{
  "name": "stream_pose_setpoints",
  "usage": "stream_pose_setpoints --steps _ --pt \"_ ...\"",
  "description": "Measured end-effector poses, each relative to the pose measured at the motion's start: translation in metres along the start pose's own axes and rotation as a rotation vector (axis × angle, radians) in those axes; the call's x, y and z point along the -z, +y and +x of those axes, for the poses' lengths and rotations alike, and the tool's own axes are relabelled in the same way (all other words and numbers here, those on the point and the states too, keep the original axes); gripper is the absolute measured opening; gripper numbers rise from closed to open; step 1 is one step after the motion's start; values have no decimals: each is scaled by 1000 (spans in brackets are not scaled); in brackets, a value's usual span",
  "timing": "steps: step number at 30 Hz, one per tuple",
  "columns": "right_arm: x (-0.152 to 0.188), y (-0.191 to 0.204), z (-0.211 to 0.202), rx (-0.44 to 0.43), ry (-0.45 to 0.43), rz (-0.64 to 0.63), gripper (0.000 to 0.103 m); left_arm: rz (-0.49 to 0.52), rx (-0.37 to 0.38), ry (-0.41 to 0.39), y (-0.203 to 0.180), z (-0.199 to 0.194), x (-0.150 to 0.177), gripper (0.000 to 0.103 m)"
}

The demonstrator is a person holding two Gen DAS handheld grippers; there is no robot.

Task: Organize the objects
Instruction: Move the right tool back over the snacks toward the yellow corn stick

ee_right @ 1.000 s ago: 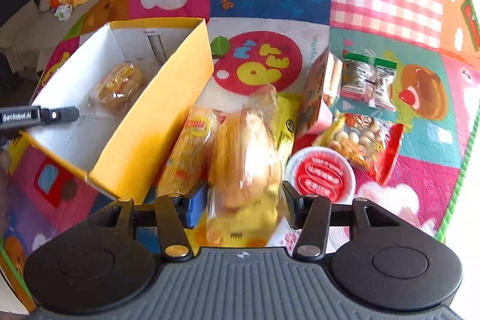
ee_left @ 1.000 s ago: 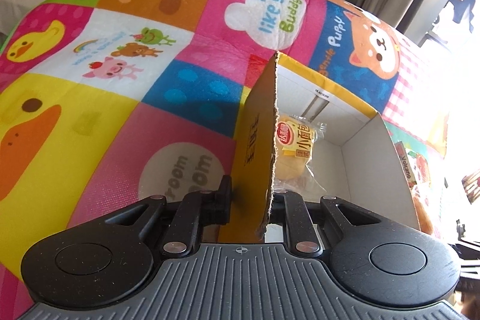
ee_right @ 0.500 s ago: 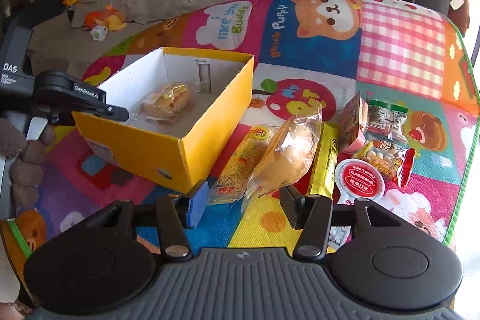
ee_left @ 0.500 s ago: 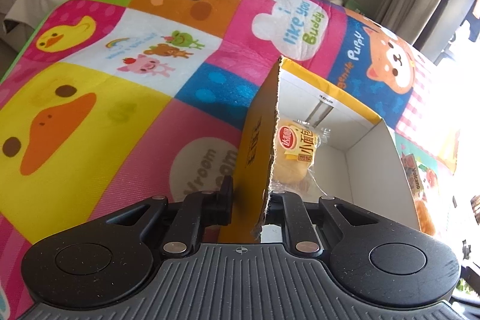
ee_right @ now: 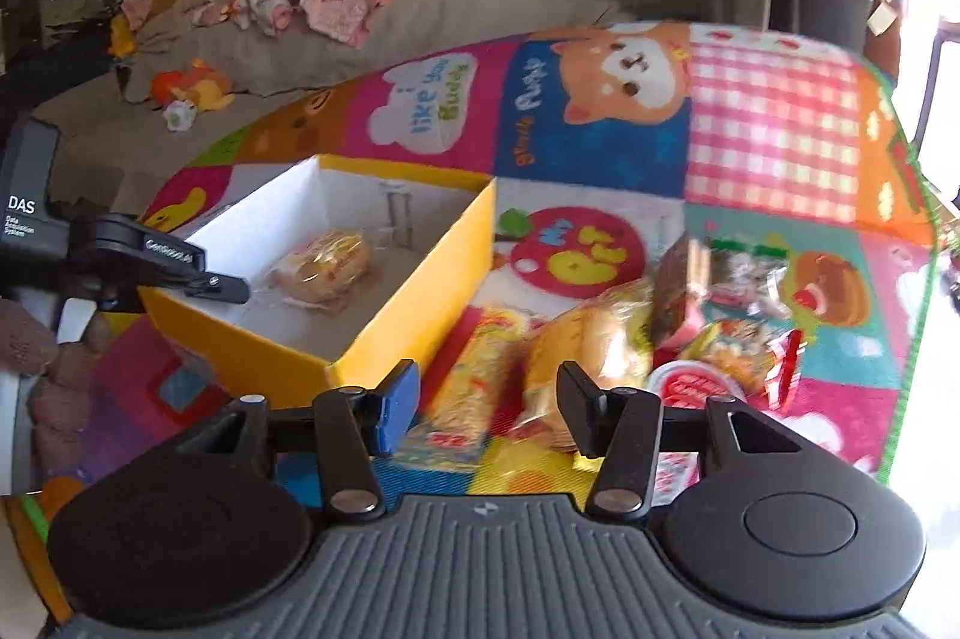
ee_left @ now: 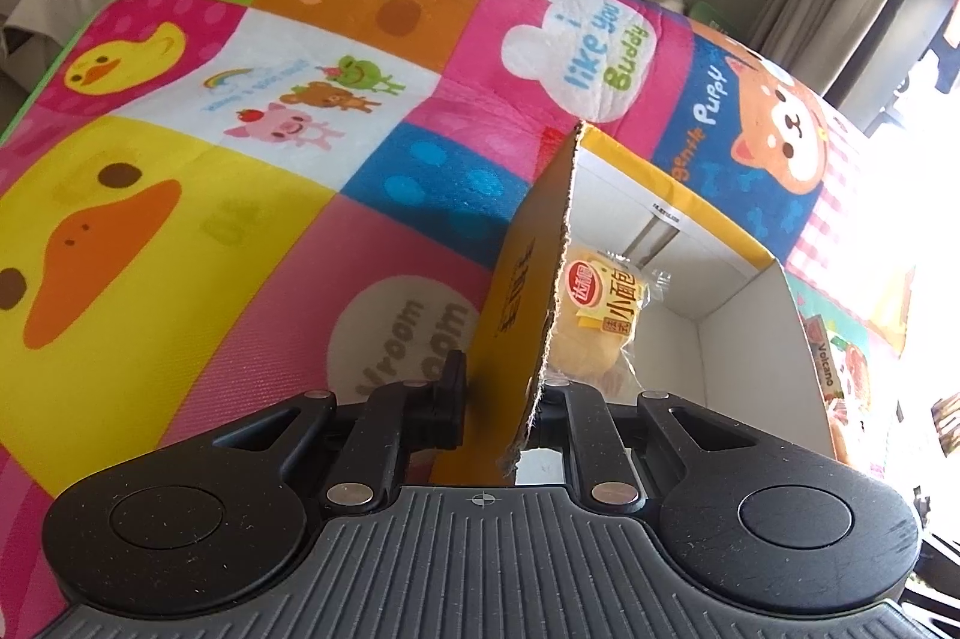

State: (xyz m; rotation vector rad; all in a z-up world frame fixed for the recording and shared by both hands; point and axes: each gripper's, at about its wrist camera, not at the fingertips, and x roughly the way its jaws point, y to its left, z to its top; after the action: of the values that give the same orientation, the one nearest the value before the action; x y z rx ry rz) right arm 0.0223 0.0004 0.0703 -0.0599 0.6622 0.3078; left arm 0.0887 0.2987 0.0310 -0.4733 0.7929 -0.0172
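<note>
A yellow cardboard box (ee_right: 414,303) with a white inside stands on the play mat, and one wrapped bread roll (ee_right: 324,267) lies in it. My left gripper (ee_left: 504,381) is shut on the box's near wall (ee_left: 522,291), one finger outside and one inside, close to the roll (ee_left: 600,315). The right wrist view shows it (ee_right: 240,288) at the box's left corner. My right gripper (ee_right: 486,399) hovers low over the snack pile with its jaws closing. A second bagged bread roll (ee_right: 588,333) lies against the right finger only, and a long yellow packet (ee_right: 480,381) shows through the gap.
Right of the box lie a red-lidded cup (ee_right: 696,387), a nut packet (ee_right: 744,351), a green-topped packet (ee_right: 750,273) and a small carton (ee_right: 678,279). A sofa with clothes and a plush toy (ee_right: 192,90) stands behind the mat. A gloved hand (ee_right: 36,339) holds the left gripper.
The right gripper has drawn back and tipped upward. The bagged bread that filled its jaws a second ago now sits by the right finger. The left gripper keeps its hold on the box wall.
</note>
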Motion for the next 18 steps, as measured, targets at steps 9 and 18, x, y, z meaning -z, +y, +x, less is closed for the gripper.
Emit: stream_pose_setpoints --steps 9,18 --pt "-23 -9 78 12 156 116 34 2 -2 7 5 -3 0 15" --pt "3 4 30 -33 79 -26 53 5 -1 13 4 0 -1 15"
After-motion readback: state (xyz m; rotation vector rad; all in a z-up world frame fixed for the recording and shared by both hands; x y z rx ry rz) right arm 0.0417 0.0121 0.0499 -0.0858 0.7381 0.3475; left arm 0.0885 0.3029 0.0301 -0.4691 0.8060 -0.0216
